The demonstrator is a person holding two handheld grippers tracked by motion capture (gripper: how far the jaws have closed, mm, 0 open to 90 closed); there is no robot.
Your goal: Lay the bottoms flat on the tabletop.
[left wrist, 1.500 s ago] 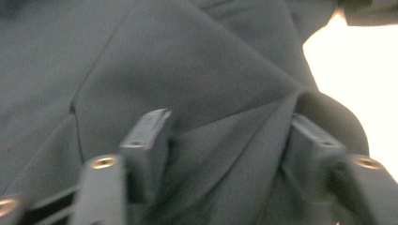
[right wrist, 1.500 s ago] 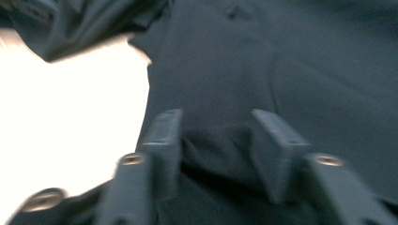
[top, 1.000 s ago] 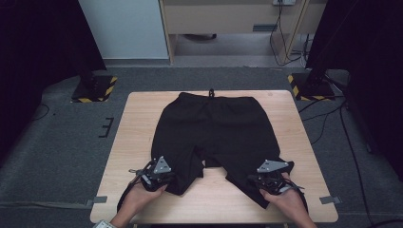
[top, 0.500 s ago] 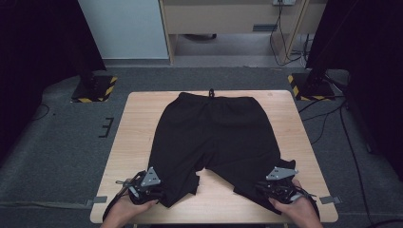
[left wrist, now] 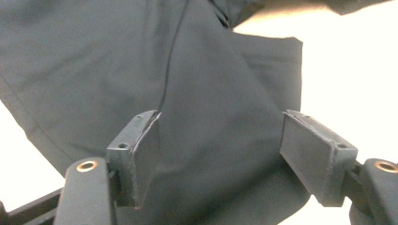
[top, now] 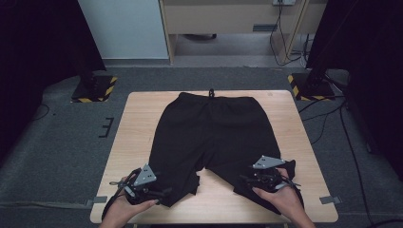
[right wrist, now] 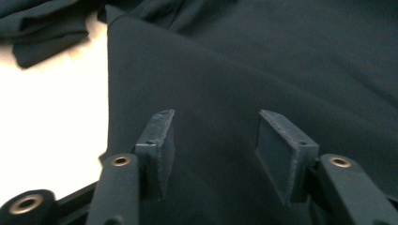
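Note:
Black shorts (top: 214,128) lie flat on the wooden table (top: 138,123), waistband at the far side and both legs toward me. My left gripper (top: 161,192) rests at the hem of the left leg near the front edge. In the left gripper view its jaws stand wide apart over the black cloth (left wrist: 211,70), so the left gripper (left wrist: 220,136) is open. My right gripper (top: 246,180) sits on the right leg's hem. The right gripper (right wrist: 216,136) is open too, with cloth (right wrist: 263,56) lying under and between its jaws and bare table (right wrist: 51,108) to one side.
The table's front edge (top: 214,221) is just behind both hands. Two stands with yellow-black striped bases (top: 92,88) (top: 309,85) flank the far corners on the grey floor. Cables (top: 332,109) run along the right side. A cabinet (top: 214,19) stands at the back.
Both grippers have come back toward the near edge along the legs, the left one outward to the left. The right one has since shifted slightly inward and forward.

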